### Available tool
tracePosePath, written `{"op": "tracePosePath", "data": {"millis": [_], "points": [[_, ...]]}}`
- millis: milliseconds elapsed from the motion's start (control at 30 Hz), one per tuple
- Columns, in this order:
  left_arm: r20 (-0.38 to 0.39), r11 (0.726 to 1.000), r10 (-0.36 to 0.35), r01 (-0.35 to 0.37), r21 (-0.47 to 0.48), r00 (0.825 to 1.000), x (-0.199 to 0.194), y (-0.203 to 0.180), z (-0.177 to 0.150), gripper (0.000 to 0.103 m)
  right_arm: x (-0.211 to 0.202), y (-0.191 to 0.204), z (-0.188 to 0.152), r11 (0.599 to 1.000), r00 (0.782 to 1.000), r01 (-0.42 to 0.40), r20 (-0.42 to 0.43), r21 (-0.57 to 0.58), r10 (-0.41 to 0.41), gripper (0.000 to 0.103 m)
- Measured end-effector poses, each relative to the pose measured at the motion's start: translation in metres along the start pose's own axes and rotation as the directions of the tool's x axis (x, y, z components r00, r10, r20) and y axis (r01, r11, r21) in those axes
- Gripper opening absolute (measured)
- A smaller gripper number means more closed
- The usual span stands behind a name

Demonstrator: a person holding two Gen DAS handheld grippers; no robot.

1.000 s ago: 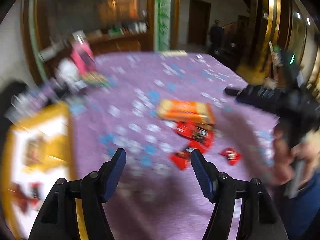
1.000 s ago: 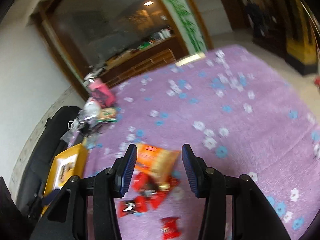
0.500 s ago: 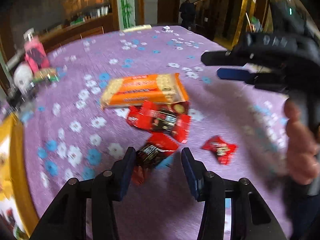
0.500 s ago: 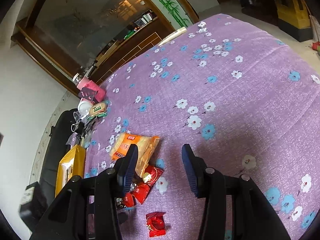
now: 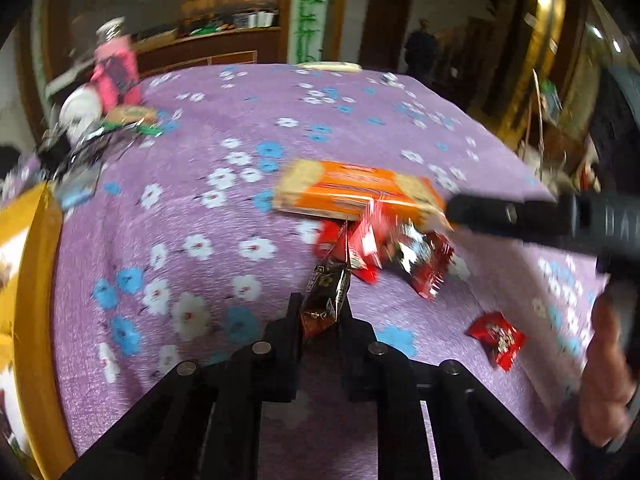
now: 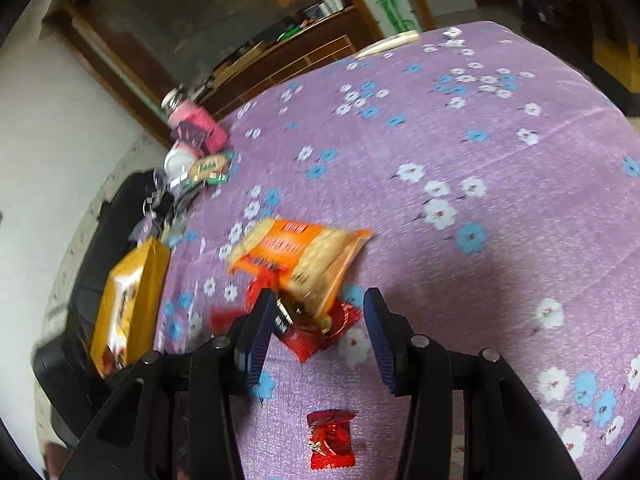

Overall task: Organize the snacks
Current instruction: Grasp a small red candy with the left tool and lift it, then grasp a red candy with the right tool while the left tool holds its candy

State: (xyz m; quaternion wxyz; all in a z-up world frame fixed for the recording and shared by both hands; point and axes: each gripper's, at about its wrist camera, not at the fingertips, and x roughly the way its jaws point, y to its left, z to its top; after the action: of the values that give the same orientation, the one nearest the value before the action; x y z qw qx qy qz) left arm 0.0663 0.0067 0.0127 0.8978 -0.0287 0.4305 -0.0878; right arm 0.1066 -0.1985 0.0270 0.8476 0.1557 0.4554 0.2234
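Left gripper (image 5: 320, 312) is clamped on a dark sachet (image 5: 326, 294), lifted off the cloth (image 5: 192, 208). Right gripper (image 6: 318, 334) stands wide apart, holding nothing; red sachets (image 6: 310, 330) and orange pack (image 6: 298, 256) lie just ahead.

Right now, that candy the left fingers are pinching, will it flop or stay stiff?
Probably floppy at the ends: the dark candy wrapper looks like thin crinkly foil and sticks up from the left gripper. It's likely very light. The shiny wrapper could slip if squeezed loosely.
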Motion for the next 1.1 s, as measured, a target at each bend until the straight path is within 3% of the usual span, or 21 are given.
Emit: {"op": "tracePosePath", "data": {"millis": [267, 433, 567, 667, 767, 800, 967, 1100], "points": [[0.061, 0.993, 0.028, -0.021, -0.117, 0.998, -0.011, 0.028, 0.006, 0.013, 0.014, 0.028, -0.008, 0.987, 0.997, 0.071, -0.008, -0.145, -0.073, 0.043], [0.152, 0.986, 0.110, -0.089, -0.141, 0.982, -0.027, 0.034, 0.008, 0.014, 0.018, 0.044, -0.014, 0.981, 0.999, 0.034, -0.025, -0.193, -0.039, 0.043], [0.172, 0.980, 0.129, -0.099, -0.172, 0.977, -0.031, 0.042, 0.012, 0.014, 0.032, 0.059, -0.023, 0.959, 0.994, 0.080, -0.050, -0.272, -0.097, 0.043], [0.183, 0.977, 0.141, -0.107, -0.186, 0.973, -0.033, 0.046, 0.013, 0.014, 0.037, 0.074, -0.034, 0.939, 0.991, 0.025, -0.118, -0.342, -0.069, 0.043], [0.192, 0.973, 0.154, -0.115, -0.201, 0.969, -0.035, 0.050, 0.014, 0.014, 0.027, 0.089, -0.047, 0.907, 0.979, -0.134, -0.197, -0.399, 0.058, 0.043], [0.194, 0.971, 0.158, -0.117, -0.206, 0.968, -0.035, 0.052, 0.014, 0.014, 0.023, 0.094, -0.049, 0.896, 0.981, -0.135, -0.181, -0.424, 0.062, 0.043], [0.204, 0.964, 0.187, -0.139, -0.227, 0.961, -0.038, 0.057, 0.015, 0.014, 0.024, 0.091, -0.045, 0.897, 0.997, 0.010, -0.068, -0.442, -0.044, 0.043], [0.214, 0.962, 0.197, -0.146, -0.232, 0.957, -0.041, 0.057, 0.015, 0.014, 0.045, 0.096, -0.045, 0.886, 0.990, 0.095, -0.054, -0.454, -0.134, 0.040]]}}
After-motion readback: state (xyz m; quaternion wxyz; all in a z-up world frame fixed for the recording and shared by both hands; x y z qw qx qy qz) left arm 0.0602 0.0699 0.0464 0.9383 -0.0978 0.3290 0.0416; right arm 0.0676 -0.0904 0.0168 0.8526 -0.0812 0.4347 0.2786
